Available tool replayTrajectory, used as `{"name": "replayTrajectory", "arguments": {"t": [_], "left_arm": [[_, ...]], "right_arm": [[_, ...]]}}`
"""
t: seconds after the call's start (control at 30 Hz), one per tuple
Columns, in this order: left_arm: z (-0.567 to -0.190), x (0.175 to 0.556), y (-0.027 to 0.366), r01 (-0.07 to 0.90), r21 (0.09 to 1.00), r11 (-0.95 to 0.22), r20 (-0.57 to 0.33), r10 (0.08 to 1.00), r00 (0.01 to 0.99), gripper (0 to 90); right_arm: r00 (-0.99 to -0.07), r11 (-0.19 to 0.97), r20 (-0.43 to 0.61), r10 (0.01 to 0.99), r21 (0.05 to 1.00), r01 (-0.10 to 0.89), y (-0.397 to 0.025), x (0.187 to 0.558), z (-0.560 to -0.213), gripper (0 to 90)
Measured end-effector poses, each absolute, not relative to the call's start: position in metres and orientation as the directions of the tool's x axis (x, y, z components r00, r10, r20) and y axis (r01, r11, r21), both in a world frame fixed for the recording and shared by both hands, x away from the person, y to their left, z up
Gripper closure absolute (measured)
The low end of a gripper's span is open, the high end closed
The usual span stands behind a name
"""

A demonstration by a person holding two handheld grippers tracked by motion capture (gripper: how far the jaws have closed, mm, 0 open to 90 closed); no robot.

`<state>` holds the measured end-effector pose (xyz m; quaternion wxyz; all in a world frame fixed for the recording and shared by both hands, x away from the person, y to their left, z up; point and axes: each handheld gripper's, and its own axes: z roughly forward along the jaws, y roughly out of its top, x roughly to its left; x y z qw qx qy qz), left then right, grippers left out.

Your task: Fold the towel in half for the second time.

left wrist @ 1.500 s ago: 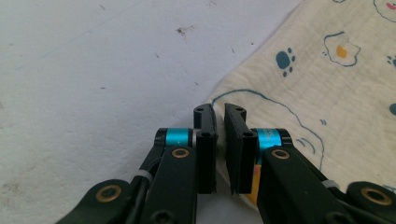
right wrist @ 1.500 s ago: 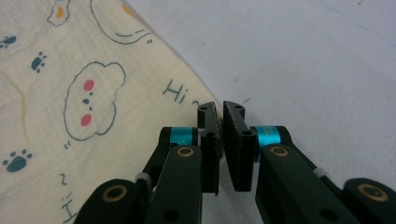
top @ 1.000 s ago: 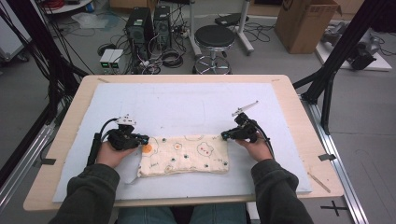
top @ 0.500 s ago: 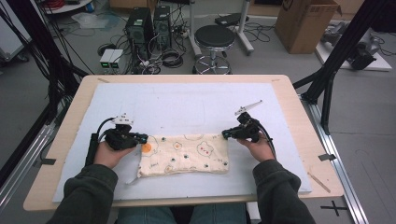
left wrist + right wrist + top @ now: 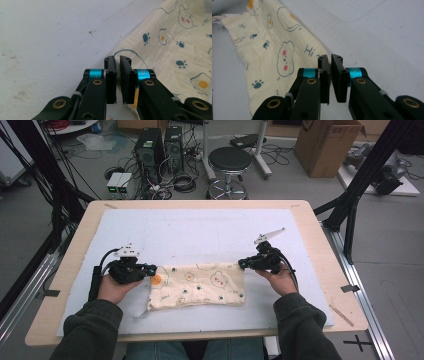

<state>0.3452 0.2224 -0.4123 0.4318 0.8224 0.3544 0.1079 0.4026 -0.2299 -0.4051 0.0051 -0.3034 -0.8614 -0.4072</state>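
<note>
Left gripper (image 5: 117, 75): jaws nearly closed, cloth corner pinched.
Right gripper (image 5: 330, 72): jaws nearly closed on the opposite corner.
Cloth (image 5: 200, 285): soft, crinkled cream fabric, printed with bears, paws, eggs; laid flat on white mat (image 5: 200, 232).

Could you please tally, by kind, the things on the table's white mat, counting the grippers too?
Grippers: 2, the left gripper and the right gripper
Printed cloths: 1, the cream cloth
Total: 3
</note>
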Motion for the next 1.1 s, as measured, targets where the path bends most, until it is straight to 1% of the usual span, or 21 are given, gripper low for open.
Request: {"name": "replayTrajectory", "arguments": {"t": [0.4,0.73,1.1], "left_arm": [[-0.408,0.337,0.221,0.458,0.802,-0.383,-0.107,0.662,0.742,83.7],[-0.408,0.336,0.222,0.455,0.807,-0.377,-0.109,0.662,0.741,83.7],[-0.405,0.327,0.222,0.432,0.815,-0.386,-0.095,0.647,0.757,83.7]], "right_arm": [[-0.829,0.492,0.238,0.505,0.71,0.504,-0.229,0.396,-0.401,85.4],[-0.834,0.495,0.215,0.508,0.719,0.487,-0.231,0.395,-0.398,85.4],[-0.855,0.501,0.183,0.485,0.743,0.444,-0.233,0.384,-0.396,85.3]]}}
